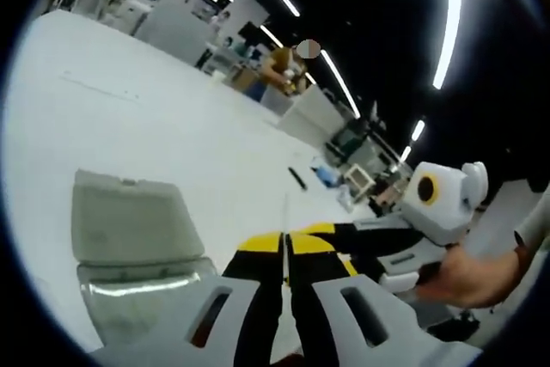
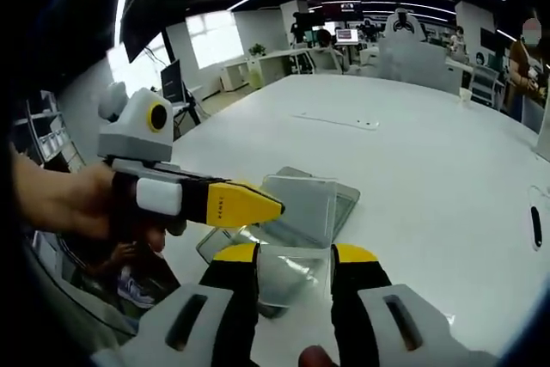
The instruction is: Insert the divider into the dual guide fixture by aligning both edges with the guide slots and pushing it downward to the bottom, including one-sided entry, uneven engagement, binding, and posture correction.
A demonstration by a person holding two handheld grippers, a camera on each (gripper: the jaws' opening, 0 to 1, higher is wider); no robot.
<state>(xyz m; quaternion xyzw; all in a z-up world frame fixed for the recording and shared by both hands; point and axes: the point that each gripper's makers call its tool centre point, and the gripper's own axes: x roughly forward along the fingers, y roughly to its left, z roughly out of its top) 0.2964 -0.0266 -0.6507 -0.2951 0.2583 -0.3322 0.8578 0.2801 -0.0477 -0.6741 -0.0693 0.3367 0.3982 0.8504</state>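
Observation:
The divider (image 2: 301, 208) is a clear sheet with rounded corners, held upright above the table. In the left gripper view it shows edge-on as a thin line (image 1: 284, 221). My left gripper (image 1: 285, 242) is shut on it, yellow tips pressed to both faces; the right gripper view shows this gripper (image 2: 271, 206) coming in from the left and pinching the sheet's left edge. The grey-green fixture (image 1: 129, 229) lies on the table to the left of the left jaws, and partly behind the sheet (image 2: 346, 204). My right gripper (image 2: 294, 255) stands open with the sheet's lower part in its gap, close beside the left jaws (image 1: 333, 247).
The white table (image 2: 430, 152) spreads wide around the fixture. A small black pen-like object (image 1: 296, 178) lies farther out on it (image 2: 536, 225). A hand (image 1: 473, 277) holds the right gripper; another hand (image 2: 51, 199) holds the left. Desks, chairs and a person (image 1: 279, 66) are far behind.

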